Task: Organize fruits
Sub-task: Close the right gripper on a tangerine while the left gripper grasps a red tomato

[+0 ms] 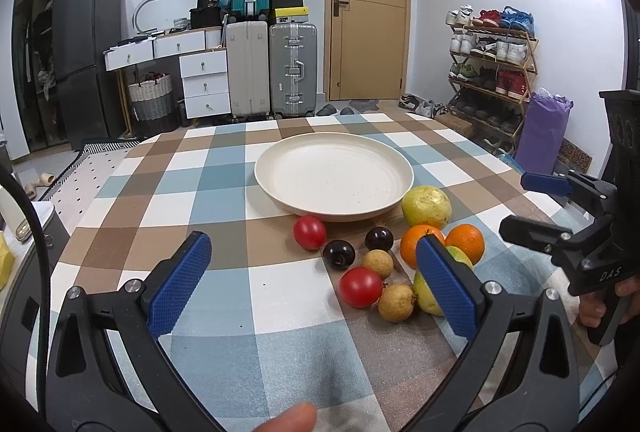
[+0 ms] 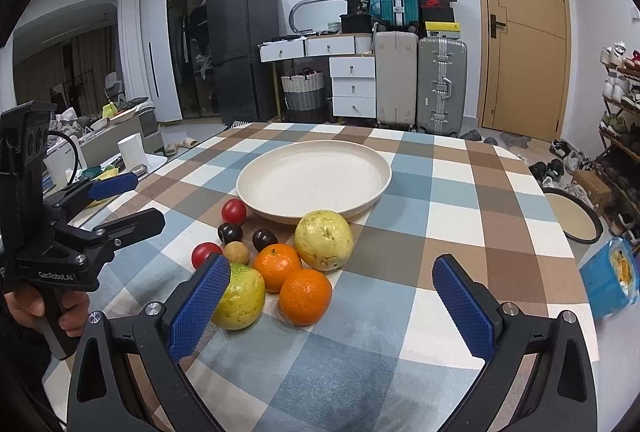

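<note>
Orange citrus fruit (image 2: 305, 296) is lying just ahead of the wide-open, empty right gripper (image 2: 332, 306), nearer it than the equally open, empty left gripper (image 1: 314, 274); the cream round plate (image 2: 256, 168) is waiting beyond.

Round cream ceramic plate (image 2: 314, 178) sitting mid-way on the checked-cloth table (image 2: 440, 192), nothing in it. Just in front: big yellow-green guava (image 2: 324, 240) touching its rim, two round oranges (image 2: 277, 266) nearer, small red tomatoes (image 2: 233, 211) off left.
</note>
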